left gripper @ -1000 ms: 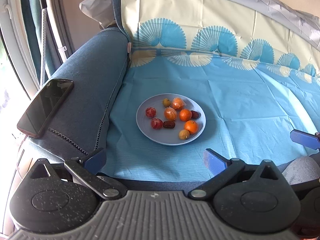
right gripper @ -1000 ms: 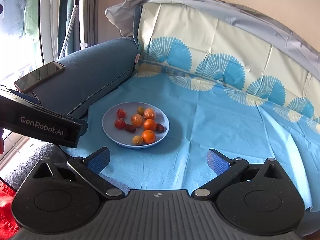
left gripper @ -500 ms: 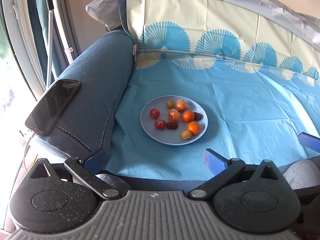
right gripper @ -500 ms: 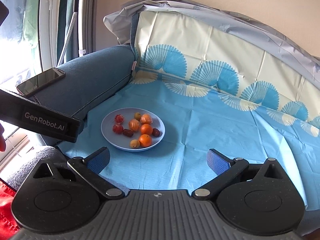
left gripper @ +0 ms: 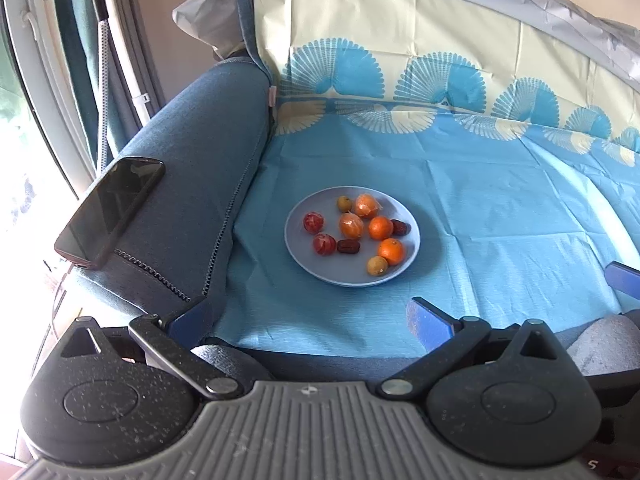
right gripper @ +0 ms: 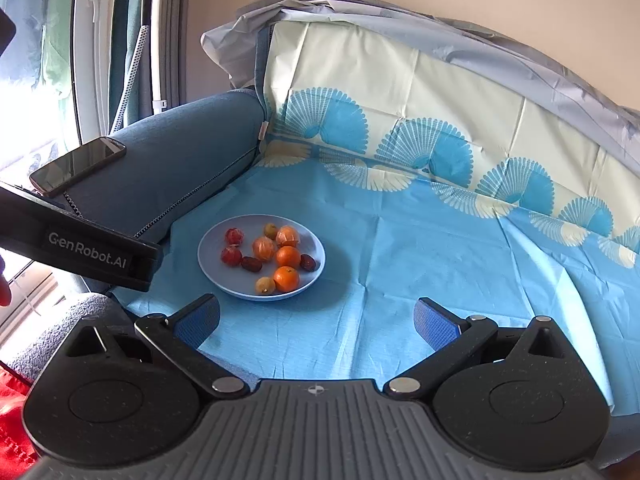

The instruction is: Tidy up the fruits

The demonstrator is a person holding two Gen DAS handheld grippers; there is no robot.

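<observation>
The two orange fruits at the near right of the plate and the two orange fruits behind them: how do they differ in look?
The near oranges are bare, with a deep, even orange skin. The far orange fruits are paler and each appears to sit in a clear wrapper whose edges stick out. All four are round, similar in size, and lie on the blue plate.

A home living room: cloth-covered sofa [left gripper: 460,184], phone [left gripper: 108,212] on its armrest [left gripper: 200,160].
</observation>
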